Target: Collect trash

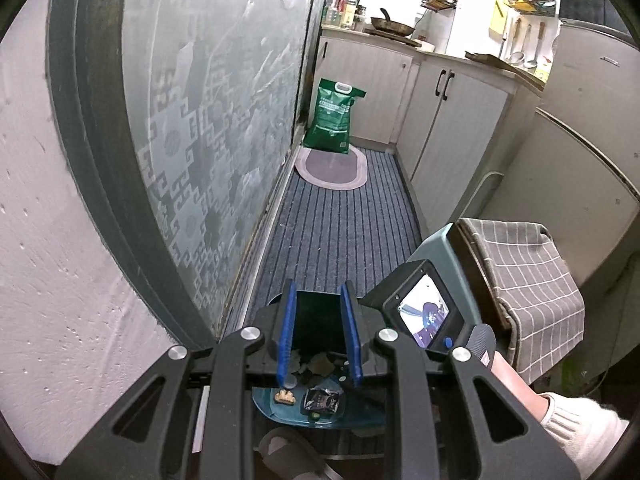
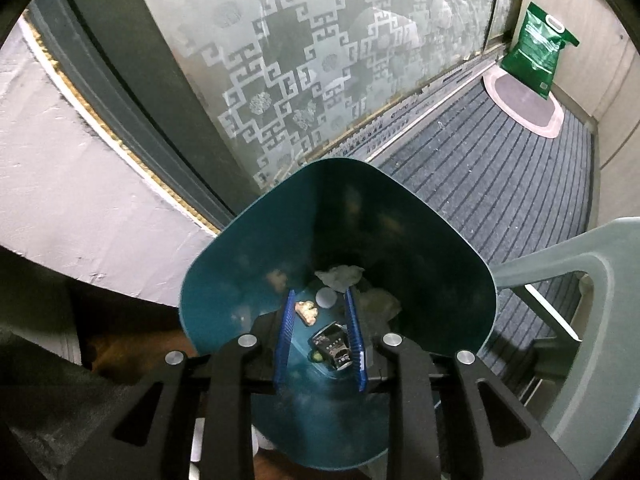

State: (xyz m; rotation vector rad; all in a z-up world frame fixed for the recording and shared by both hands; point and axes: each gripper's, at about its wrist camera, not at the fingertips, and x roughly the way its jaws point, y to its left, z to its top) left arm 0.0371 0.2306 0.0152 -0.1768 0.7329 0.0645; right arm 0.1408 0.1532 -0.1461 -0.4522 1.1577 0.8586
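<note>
A teal dustpan holds trash: a crumpled dark wrapper, a yellowish crumb, a white round cap and crumpled paper. My right gripper has its blue fingers apart just above this trash, gripping nothing. In the left wrist view my left gripper is open over the same dustpan, with the wrapper and crumb below it. The right gripper's body and screen show at its right.
A frosted patterned sliding door runs along the left. A striped grey floor mat leads to an oval rug and a green bag. Kitchen cabinets stand right. A pale plastic chair with a checked cloth stands close right.
</note>
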